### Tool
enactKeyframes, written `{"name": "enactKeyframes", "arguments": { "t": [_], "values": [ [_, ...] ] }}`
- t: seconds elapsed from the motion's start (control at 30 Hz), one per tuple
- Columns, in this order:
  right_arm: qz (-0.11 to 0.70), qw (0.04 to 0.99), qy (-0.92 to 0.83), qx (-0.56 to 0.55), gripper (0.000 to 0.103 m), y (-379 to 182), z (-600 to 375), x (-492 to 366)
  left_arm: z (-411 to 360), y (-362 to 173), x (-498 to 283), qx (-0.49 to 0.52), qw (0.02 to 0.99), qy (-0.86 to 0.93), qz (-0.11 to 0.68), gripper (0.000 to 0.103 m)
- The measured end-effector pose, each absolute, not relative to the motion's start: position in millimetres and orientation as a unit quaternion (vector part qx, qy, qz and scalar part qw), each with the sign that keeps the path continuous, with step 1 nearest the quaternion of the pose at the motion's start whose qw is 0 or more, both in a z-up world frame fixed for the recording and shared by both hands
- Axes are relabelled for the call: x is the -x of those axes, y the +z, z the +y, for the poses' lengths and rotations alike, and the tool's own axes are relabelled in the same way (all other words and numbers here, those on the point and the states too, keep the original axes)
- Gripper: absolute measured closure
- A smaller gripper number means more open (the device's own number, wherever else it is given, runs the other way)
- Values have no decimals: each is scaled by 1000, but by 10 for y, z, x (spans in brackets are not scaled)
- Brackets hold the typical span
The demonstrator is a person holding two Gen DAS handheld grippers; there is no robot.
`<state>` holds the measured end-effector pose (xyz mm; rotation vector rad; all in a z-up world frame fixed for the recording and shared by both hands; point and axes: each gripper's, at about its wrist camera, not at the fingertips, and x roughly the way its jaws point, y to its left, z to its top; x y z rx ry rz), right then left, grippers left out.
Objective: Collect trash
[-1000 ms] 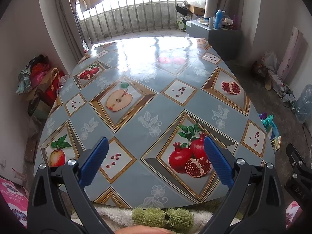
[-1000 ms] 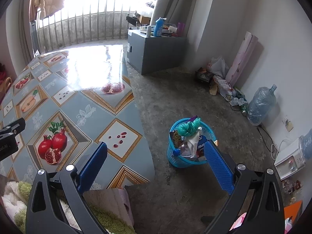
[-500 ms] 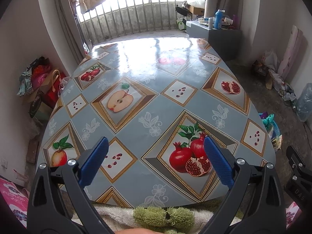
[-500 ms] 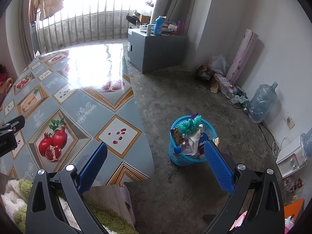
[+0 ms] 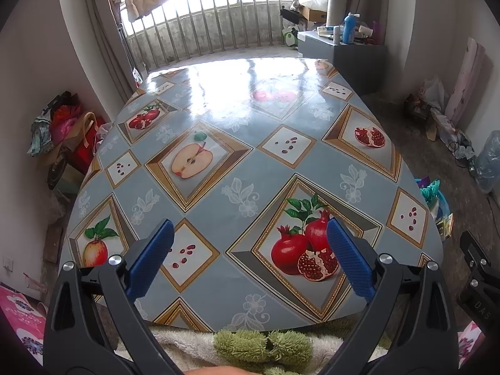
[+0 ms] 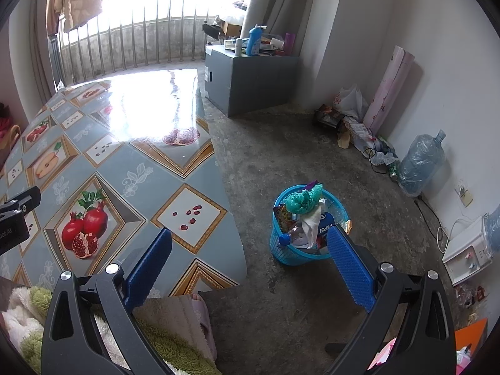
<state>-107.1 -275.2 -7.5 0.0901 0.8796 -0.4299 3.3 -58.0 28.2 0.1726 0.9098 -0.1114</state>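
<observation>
A blue plastic basket [image 6: 282, 251] stands on the concrete floor to the right of the table, stuffed with trash: a green bag, wrappers, a bottle, a Pepsi label. Its edge shows in the left wrist view [image 5: 436, 198]. My left gripper [image 5: 250, 250] is open and empty above the near end of the table [image 5: 218, 118]. My right gripper [image 6: 250, 256] is open and empty, held over the table's near right corner [image 6: 187, 206] and the floor, with the basket a little ahead. No loose trash shows on the table.
A grey cabinet [image 6: 250, 84] with bottles stands at the back. Bags, a rolled mat and a large water bottle [image 6: 420, 164] line the right wall. Bags [image 5: 62, 131] are piled left of the table. A green fuzzy garment [image 5: 259, 343] lies under the grippers.
Both grippers have drifted slightly back and up; the views shift a little. Nothing was grasped or released.
</observation>
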Motion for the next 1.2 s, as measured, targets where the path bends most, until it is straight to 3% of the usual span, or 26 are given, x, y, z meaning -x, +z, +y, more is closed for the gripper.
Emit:
{"name": "enactKeyframes", "arguments": {
  "t": [1.2],
  "values": [
    [424,882,-204,-39,7,-80,-2768,1065,-555,234,-60,-88,890,-53,444,9]
  ]
}}
